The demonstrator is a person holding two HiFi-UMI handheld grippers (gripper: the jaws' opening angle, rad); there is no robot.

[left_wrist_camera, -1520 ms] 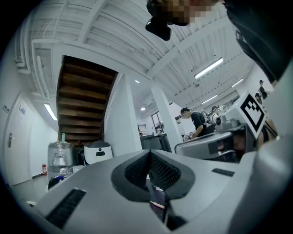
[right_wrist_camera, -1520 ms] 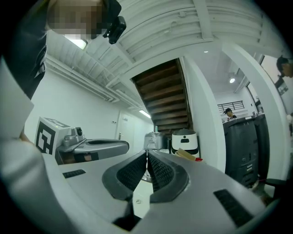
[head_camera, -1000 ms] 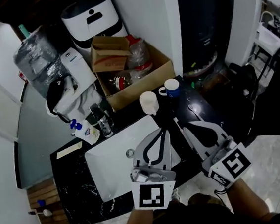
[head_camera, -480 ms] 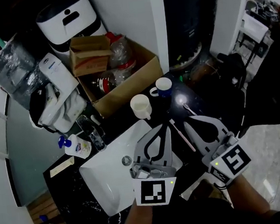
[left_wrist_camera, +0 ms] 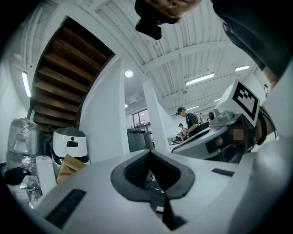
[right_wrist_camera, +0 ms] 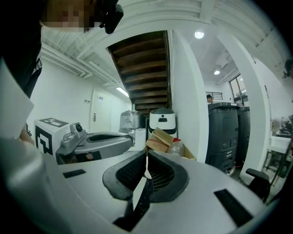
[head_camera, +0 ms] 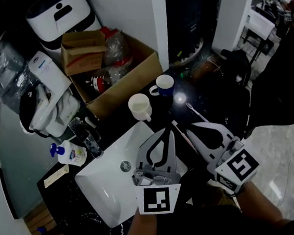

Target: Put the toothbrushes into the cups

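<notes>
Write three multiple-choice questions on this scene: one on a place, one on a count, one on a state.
1. Where does the white cup stand?
A. in the sink
B. on the counter beside the blue cup
C. in the box
2. How many cups are there?
A. one
B. four
C. two
3. The left gripper has its jaws
A. together, empty
B. wide apart
C. on a cup
Answers: B, both stand on the dark counter; C, one white, one blue; A, the tips touch, nothing between.
</notes>
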